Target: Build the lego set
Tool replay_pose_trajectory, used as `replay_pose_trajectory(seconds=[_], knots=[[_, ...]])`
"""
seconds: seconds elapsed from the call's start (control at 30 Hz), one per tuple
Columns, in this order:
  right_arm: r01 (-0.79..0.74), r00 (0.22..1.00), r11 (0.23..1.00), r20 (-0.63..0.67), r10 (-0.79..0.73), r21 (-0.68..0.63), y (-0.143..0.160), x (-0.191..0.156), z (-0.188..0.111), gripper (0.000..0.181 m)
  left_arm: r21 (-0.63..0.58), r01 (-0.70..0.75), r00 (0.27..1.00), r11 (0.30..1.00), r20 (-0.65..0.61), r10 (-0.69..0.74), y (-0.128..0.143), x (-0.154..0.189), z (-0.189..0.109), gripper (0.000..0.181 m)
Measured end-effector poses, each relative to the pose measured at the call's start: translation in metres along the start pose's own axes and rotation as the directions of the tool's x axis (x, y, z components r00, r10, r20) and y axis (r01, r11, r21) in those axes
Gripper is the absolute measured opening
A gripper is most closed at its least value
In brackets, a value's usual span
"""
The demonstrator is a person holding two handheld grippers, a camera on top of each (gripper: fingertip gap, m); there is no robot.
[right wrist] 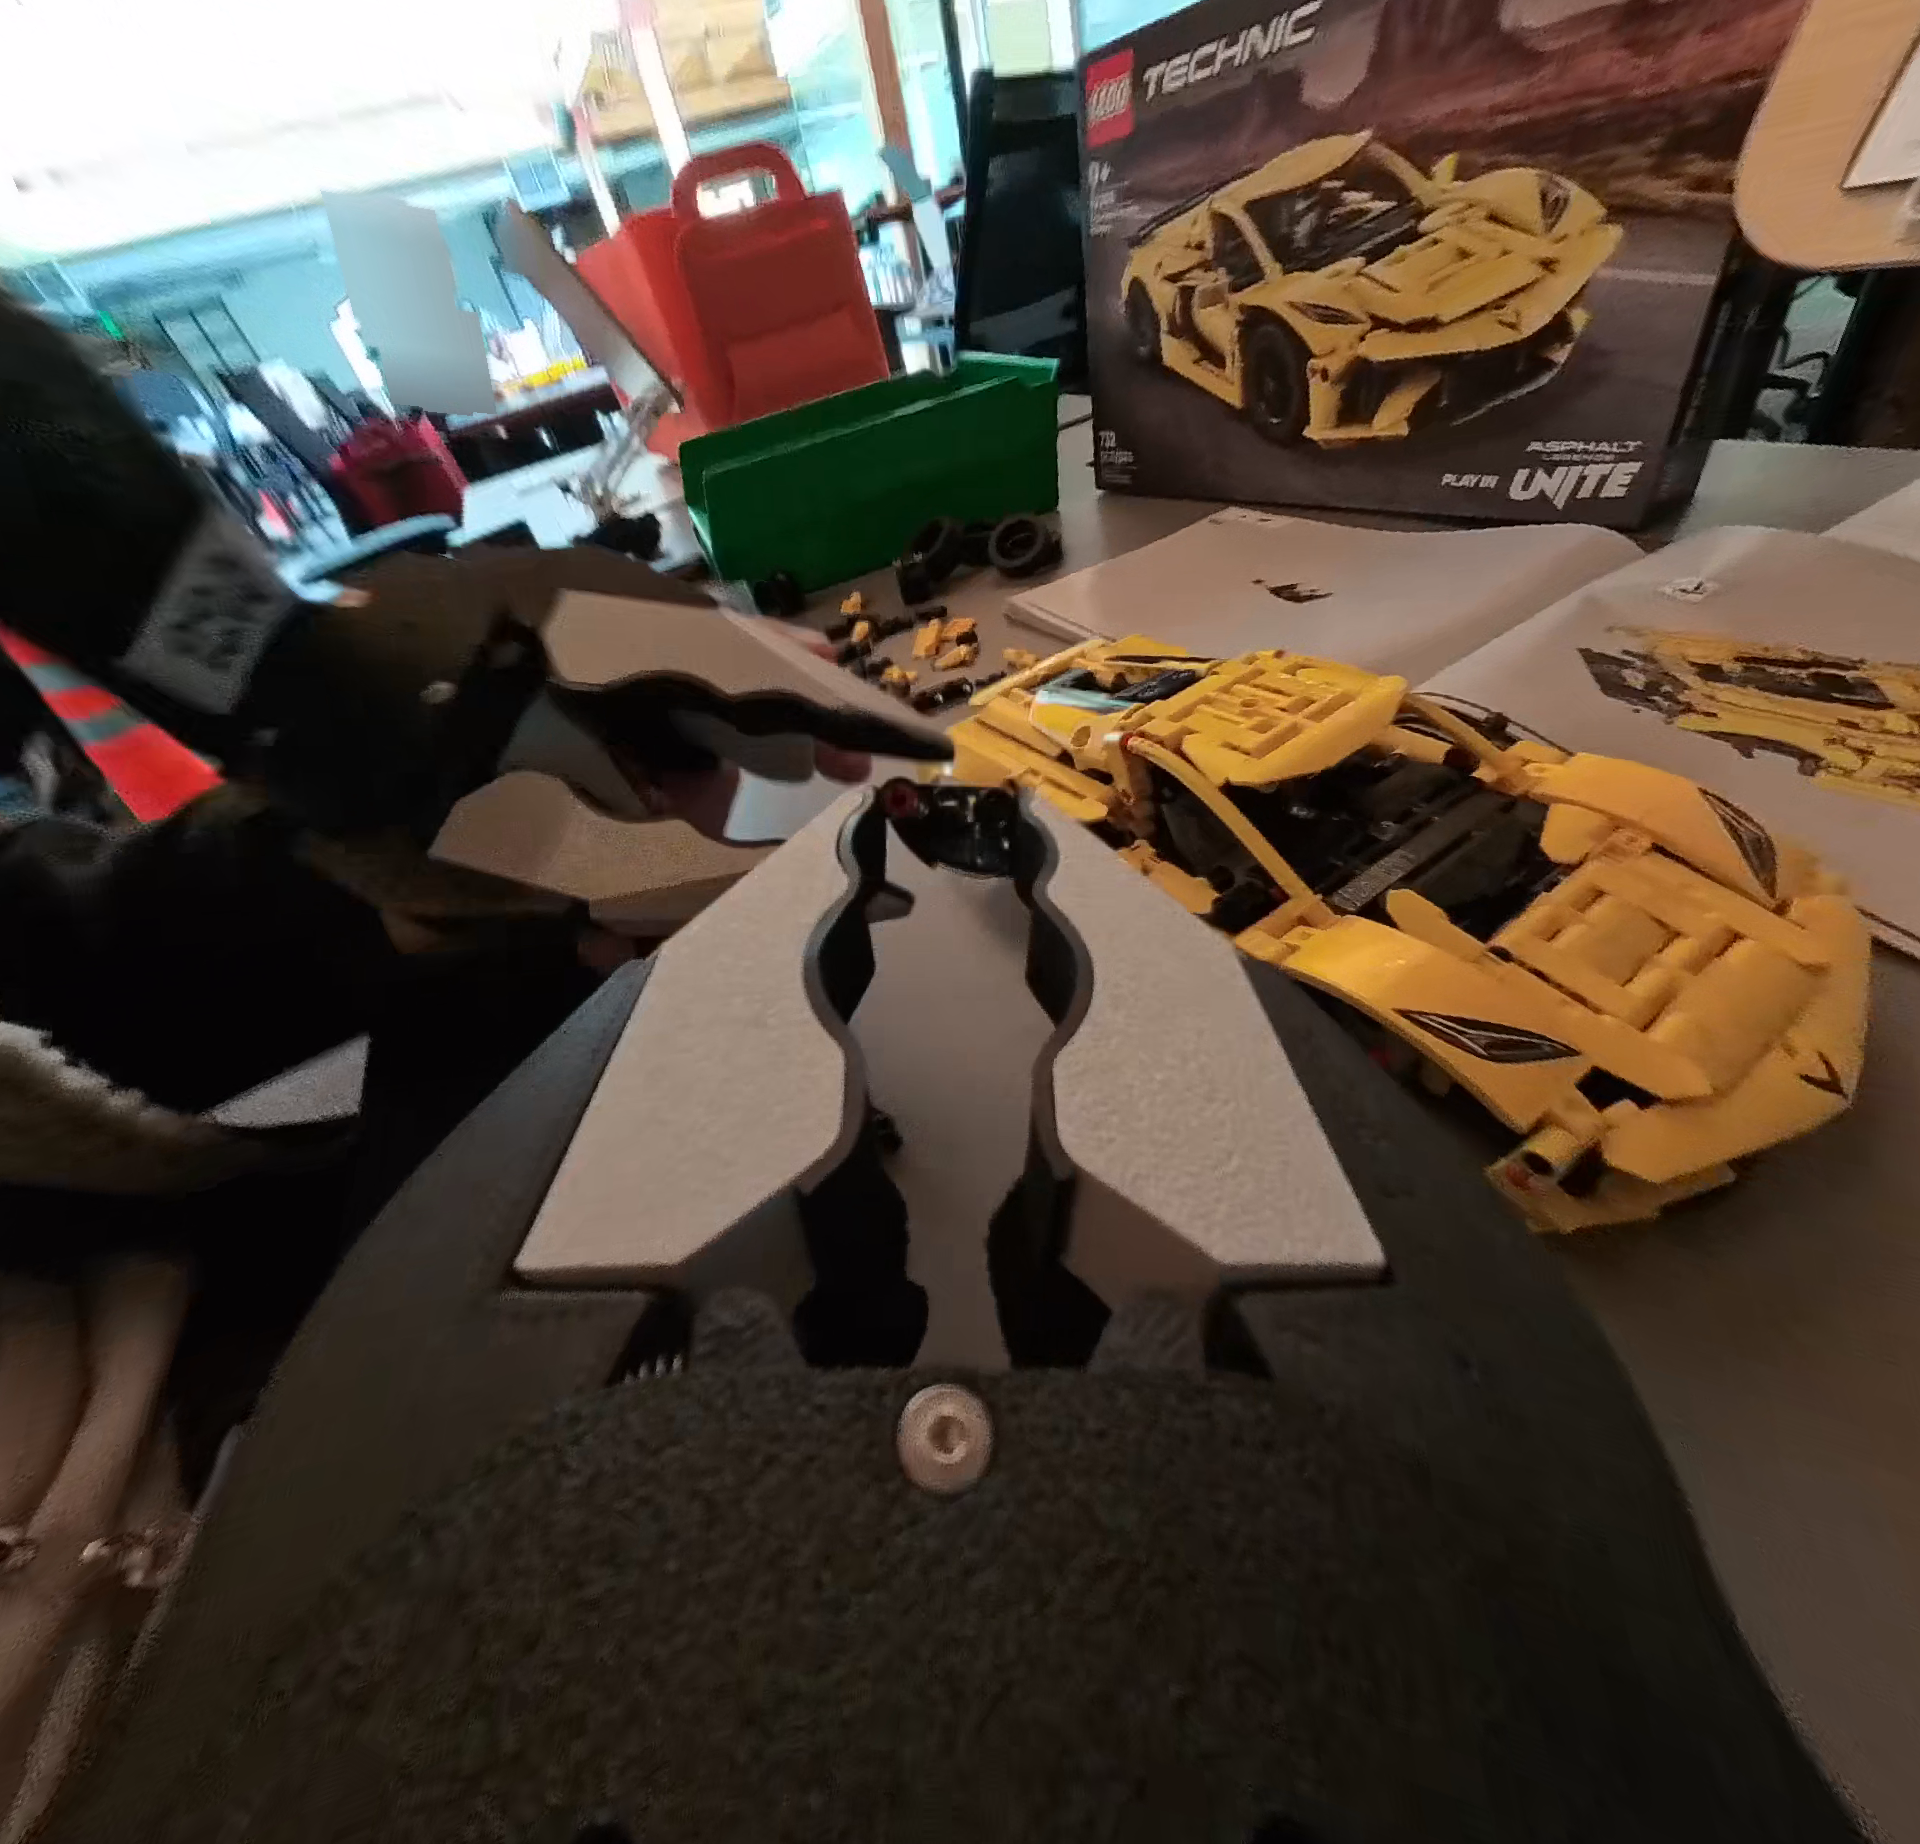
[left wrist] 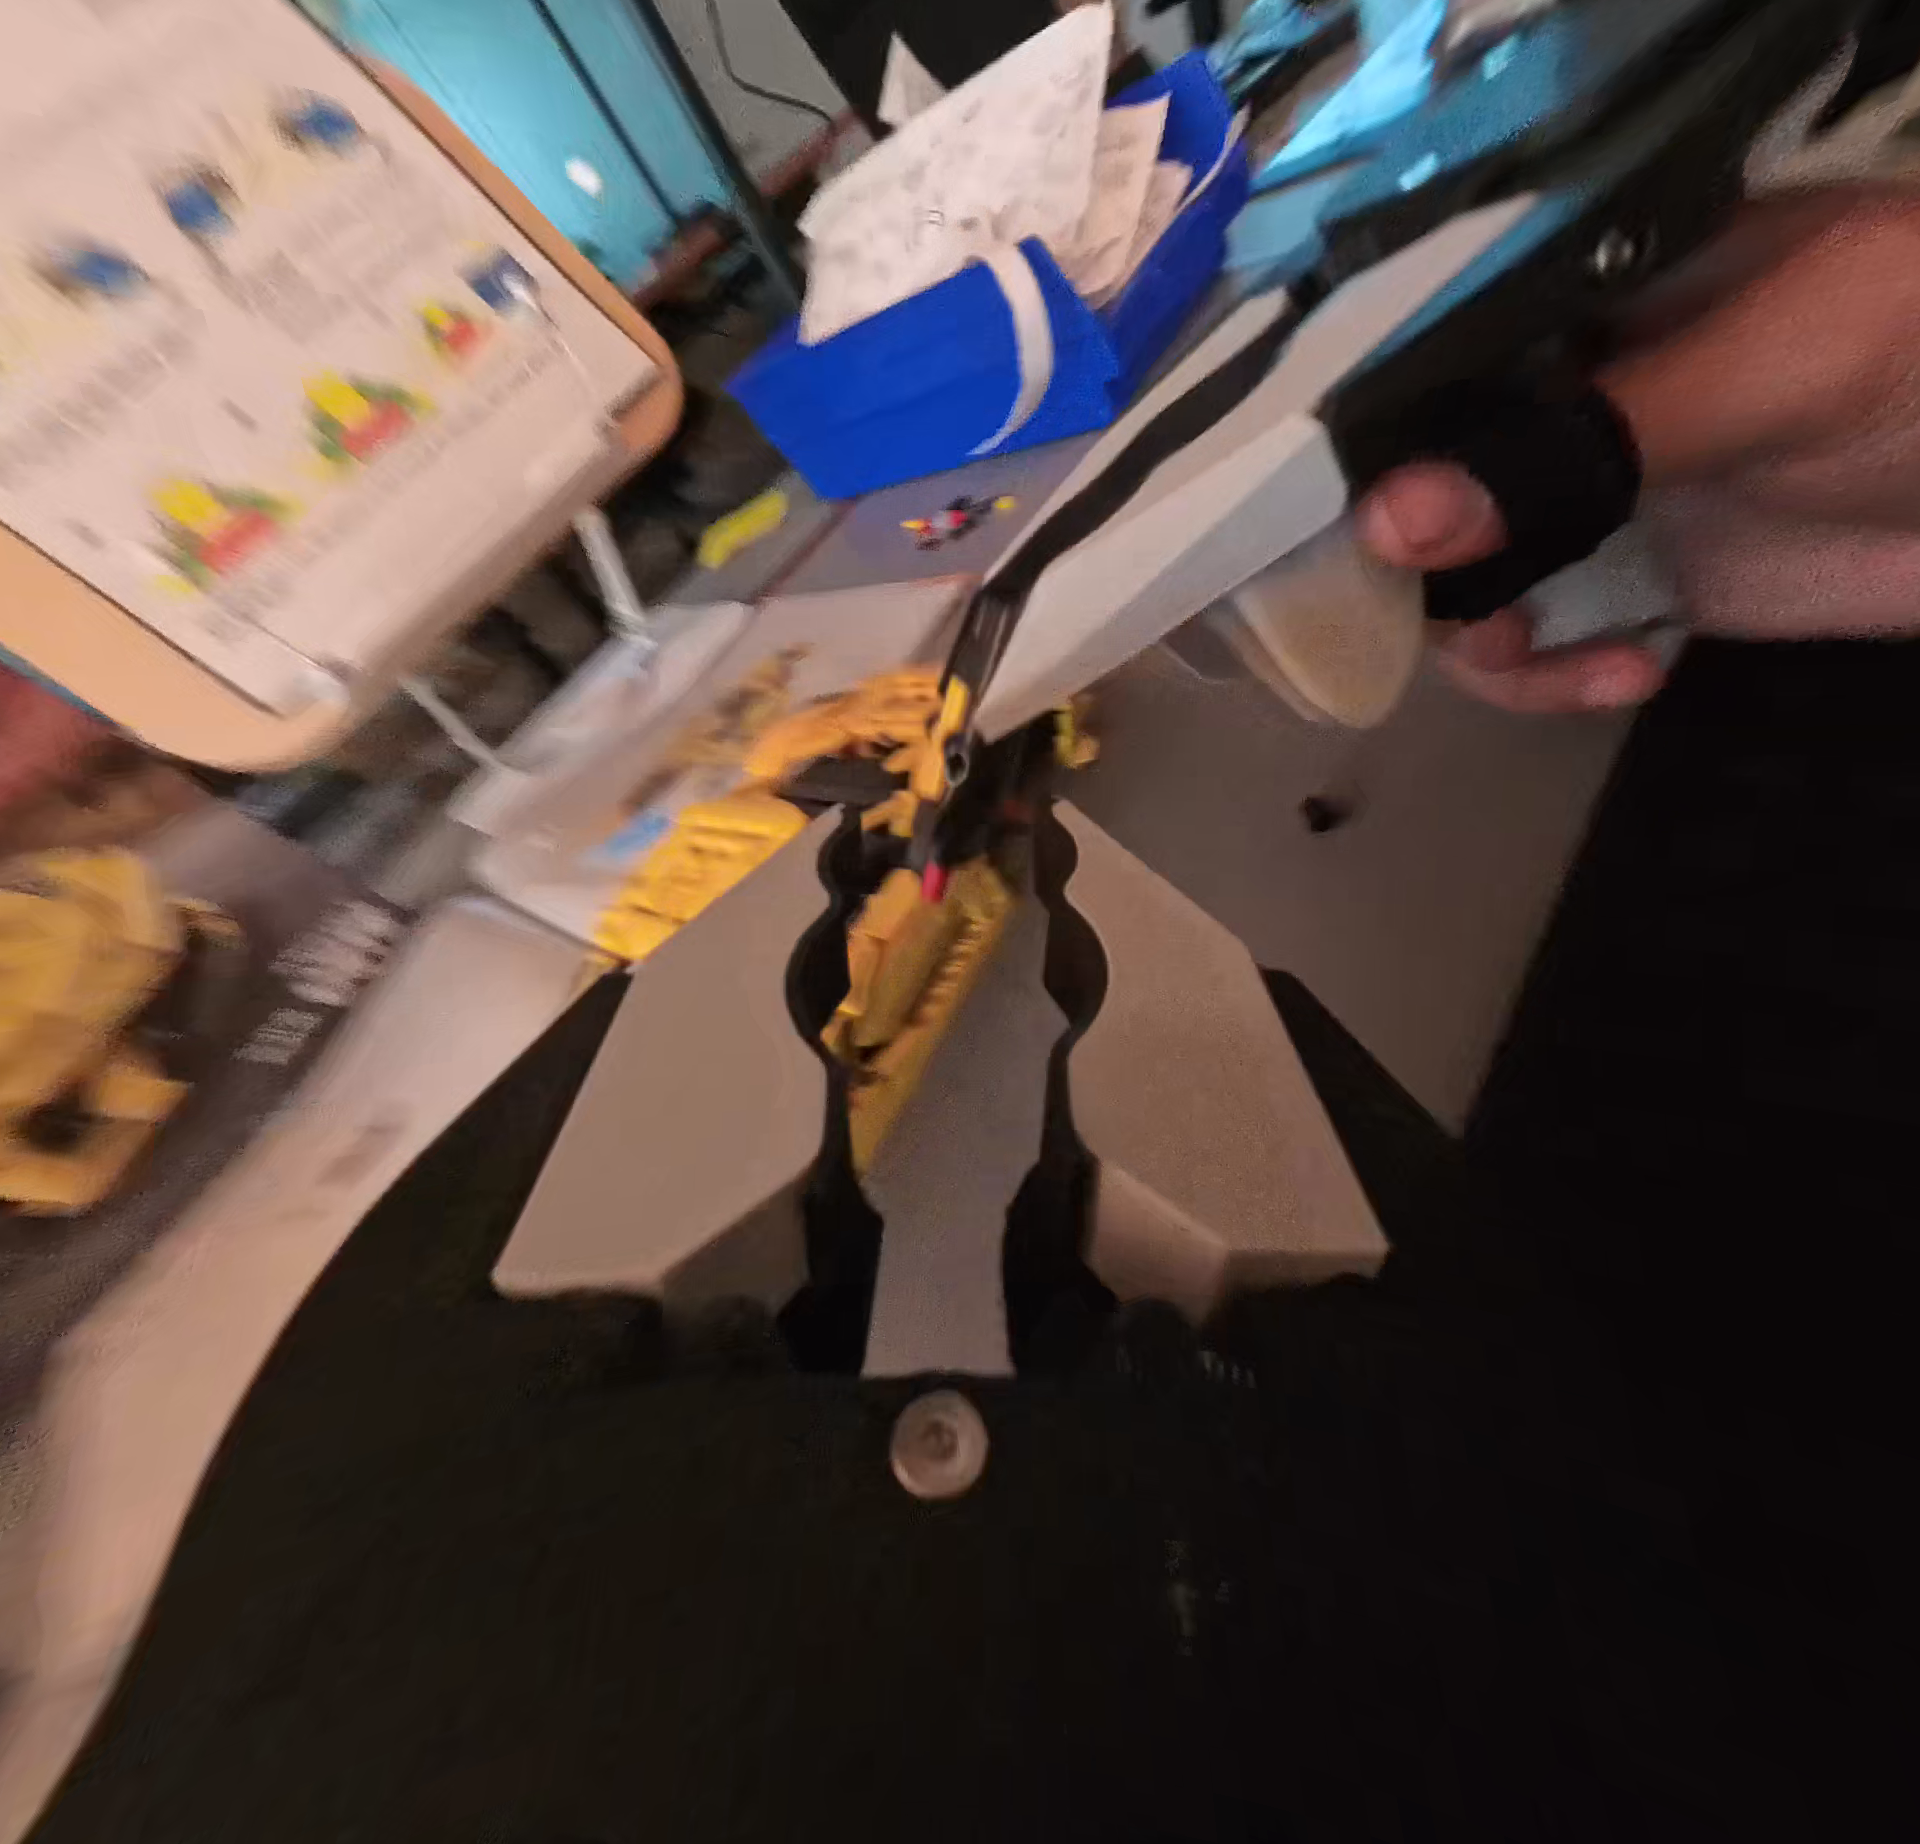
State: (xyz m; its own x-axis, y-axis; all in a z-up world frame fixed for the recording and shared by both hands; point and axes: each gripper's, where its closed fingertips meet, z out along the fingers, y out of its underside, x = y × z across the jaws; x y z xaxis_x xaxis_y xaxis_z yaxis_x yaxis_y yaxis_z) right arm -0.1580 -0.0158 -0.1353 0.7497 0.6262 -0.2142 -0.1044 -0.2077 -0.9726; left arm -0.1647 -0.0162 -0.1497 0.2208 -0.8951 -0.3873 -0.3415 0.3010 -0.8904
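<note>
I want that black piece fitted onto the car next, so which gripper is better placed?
Right. The right gripper holds the black piece in its fingers, close to the car. The left gripper only points at the car, with no piece visible in it.

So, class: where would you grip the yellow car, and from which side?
Probably the car at its rear edge, coming level from behind: that end faces the right tongs and has narrow beams, while the nose is wide and sloped.
</note>
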Motion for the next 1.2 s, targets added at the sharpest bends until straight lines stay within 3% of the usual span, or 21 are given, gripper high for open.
replay_pose_trajectory(seconds=[0.03,0.1,0.2,0.33,0.47,0.6,0.67,0.77,0.83,0.9,1.0,1.2], knots=[[-0.031,0.999,0.999,0.013,0.03,0.031,-0.005,0.001,-0.003,0.023,0.009,0.138,0.985,0.99,-0.103,-0.137,0.001,0.004,0.0,0.033],[-0.078,0.992,0.992,0.103,0.068,0.097,-0.016,-0.01,-0.009,0.023,-0.001,0.389,0.873,0.921,-0.319,-0.369,-0.003,0.011,-0.004,0.038],[-0.067,0.978,0.989,0.207,0.038,0.132,-0.023,-0.032,-0.011,0.022,0.04,0.594,0.703,0.803,-0.511,-0.494,-0.023,0.008,-0.02,0.041],[0.016,0.974,0.985,0.221,-0.054,0.169,-0.027,-0.044,-0.012,0.022,0.063,0.639,0.63,0.767,-0.614,-0.475,-0.035,0.015,-0.034,0.043],[0.034,0.955,0.983,0.285,-0.085,0.181,-0.028,-0.06,-0.015,0.023,0.099,0.633,0.627,0.768,-0.646,-0.434,-0.042,0.02,-0.041,0.044],[0.069,0.951,0.98,0.284,-0.122,0.187,-0.027,-0.063,-0.014,0.022,0.083,0.678,0.562,0.73,-0.7,-0.442,-0.048,0.02,-0.048,0.032],[0.105,0.949,0.976,0.274,-0.157,0.193,-0.027,-0.064,-0.015,0.022,0.044,0.741,0.47,0.67,-0.747,-0.471,-0.051,0.018,-0.052,0.032],[0.265,0.926,0.94,0.215,-0.31,0.215,-0.025,-0.07,-0.014,0.022,-0.097,0.832,0.247,0.546,-0.817,-0.521,-0.052,0.015,-0.057,0.032],[0.394,0.883,0.885,0.167,-0.44,0.247,-0.024,-0.075,-0.012,0.022,-0.192,0.867,0.1,0.459,-0.837,-0.539,-0.053,0.011,-0.06,0.032],[0.514,0.828,0.824,0.113,-0.549,0.237,-0.02,-0.076,-0.008,0.022,-0.261,0.884,-0.001,0.387,-0.83,-0.558,-0.05,0.007,-0.059,0.031],[0.632,0.751,0.745,0.069,-0.657,0.214,-0.015,-0.076,-0.004,0.022,-0.296,0.882,-0.031,0.366,-0.812,-0.583,-0.045,0.006,-0.056,0.028],[0.69,0.688,0.676,0.054,-0.723,0.259,-0.018,-0.088,-0.005,0.022,-0.394,0.849,-0.147,0.353,-0.817,-0.558,-0.047,0.014,-0.06,0.026]])
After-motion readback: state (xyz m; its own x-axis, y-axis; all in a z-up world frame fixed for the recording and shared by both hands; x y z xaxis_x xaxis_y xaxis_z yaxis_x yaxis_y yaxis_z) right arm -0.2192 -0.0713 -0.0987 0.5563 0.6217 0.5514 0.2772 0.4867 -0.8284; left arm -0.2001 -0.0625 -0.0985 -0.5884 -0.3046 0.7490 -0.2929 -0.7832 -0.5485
